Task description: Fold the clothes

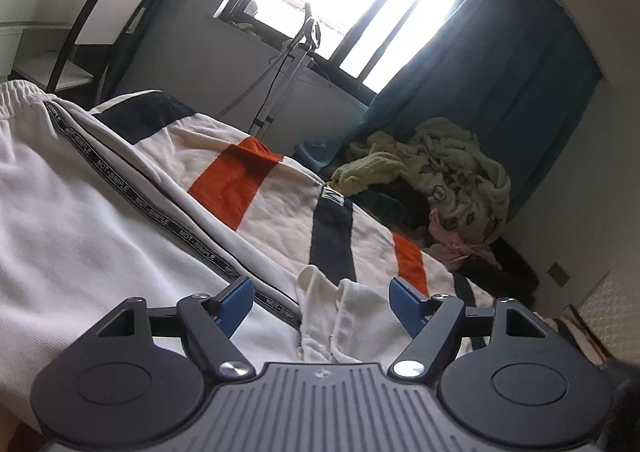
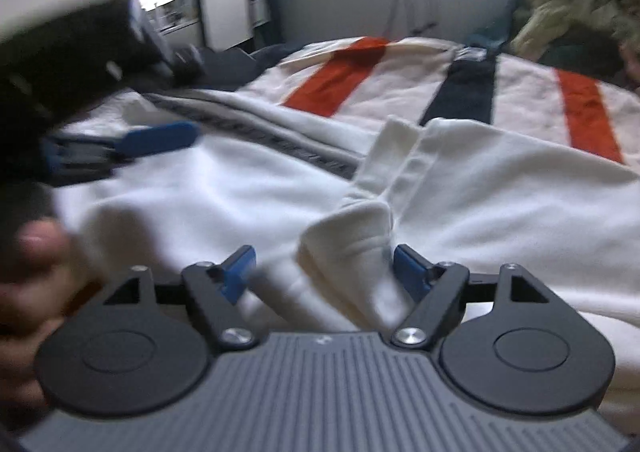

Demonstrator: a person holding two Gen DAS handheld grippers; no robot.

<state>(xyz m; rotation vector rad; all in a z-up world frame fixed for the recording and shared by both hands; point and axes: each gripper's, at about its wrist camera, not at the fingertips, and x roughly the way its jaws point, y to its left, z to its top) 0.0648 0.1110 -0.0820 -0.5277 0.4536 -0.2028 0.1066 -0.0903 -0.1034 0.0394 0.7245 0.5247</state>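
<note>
Your left gripper (image 1: 322,298) sits low over the white trousers (image 1: 80,219), which lie spread across the striped blanket (image 1: 276,203) on the bed. Its blue fingers (image 1: 237,302) stand wide apart and hold nothing; the bunched trouser cuffs (image 1: 332,312) lie between them, slightly nearer the right finger, and the black lettered side stripe (image 1: 160,213) runs away up to the left. Your right gripper (image 2: 324,270) is also spread open, and a folded cuff (image 2: 352,236) rises just in front of its right finger, though the blur hides whether they touch. From the right wrist camera, the left gripper shows as a blurred blue shape over the trousers at left.
</note>
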